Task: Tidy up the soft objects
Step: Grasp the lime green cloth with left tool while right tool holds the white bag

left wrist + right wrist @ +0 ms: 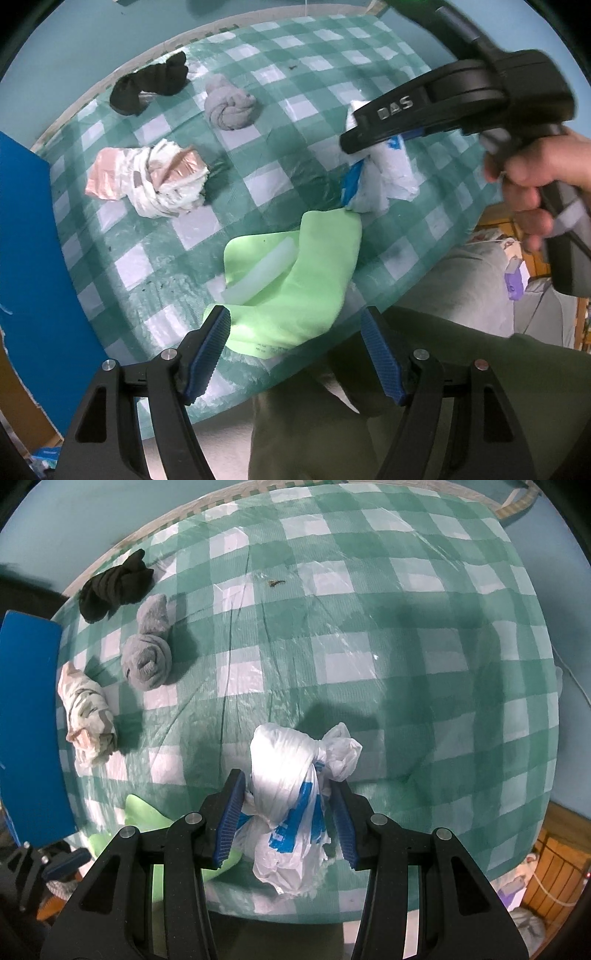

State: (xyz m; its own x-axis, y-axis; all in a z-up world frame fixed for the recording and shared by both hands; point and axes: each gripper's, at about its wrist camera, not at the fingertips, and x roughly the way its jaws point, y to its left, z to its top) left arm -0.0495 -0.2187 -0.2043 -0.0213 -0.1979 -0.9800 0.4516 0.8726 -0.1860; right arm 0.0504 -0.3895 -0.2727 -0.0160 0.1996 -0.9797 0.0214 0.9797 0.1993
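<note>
While sorting runs, status: partly done, by my read.
Done so far: black sock bundle (151, 86), grey sock roll (229, 104) and patterned white-pink bundle (159, 180) sit knotted in a loose row toward 10 o'clock on the checked tablecloth (295, 66).
Left to do: white-blue plastic bag (291, 797) not yet placed; green cloth (295, 280) lies loose at the table's 6 o'clock edge, a pale tube on it.
R gripper (290, 816): fingers part-closed, pinching the knotted bag's mid section; bag sits low-centre in the R view, on the table.
L gripper (295, 350): fingers spread wide, holding nothing; the green cloth's near edge lies between them, L pad (208, 354) at its corner, contact unclear.
</note>
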